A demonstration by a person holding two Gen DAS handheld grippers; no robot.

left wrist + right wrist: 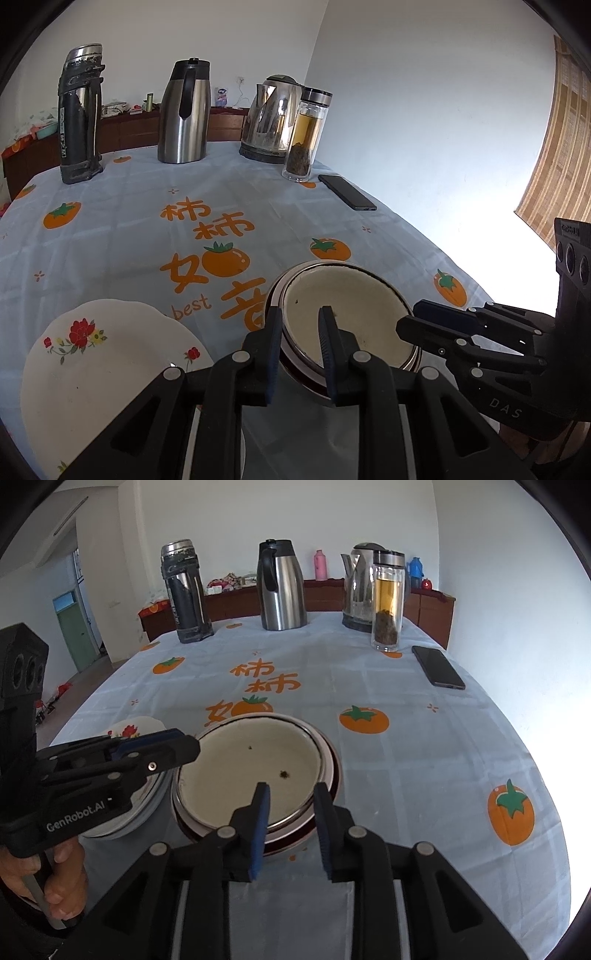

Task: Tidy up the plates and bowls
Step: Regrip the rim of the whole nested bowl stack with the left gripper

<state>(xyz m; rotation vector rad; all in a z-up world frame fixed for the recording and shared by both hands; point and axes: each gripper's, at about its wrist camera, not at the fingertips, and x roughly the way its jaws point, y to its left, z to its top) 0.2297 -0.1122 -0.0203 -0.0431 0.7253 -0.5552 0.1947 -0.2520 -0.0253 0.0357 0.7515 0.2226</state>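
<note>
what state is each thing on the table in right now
cream enamel bowl with metal rim: upright, nested in a red-sided bowl, a few dark specks inside
white floral plate: flat, bare
clear glass tea bottle: upright, capped, part full
black phone: flat, screen dark
left hand-held gripper: straddling bowl rim

Open counter ahead, clutter only at the rim

I see bare counter (332, 686) mid-way; flasks (184, 590), kettle (360, 587), bottle (387, 602) line the far edge, phone (437, 666) right, bowl (251, 771) and plate (96, 369) close in.

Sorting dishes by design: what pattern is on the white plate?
Red flowers on the white plate; left wrist view.
</note>
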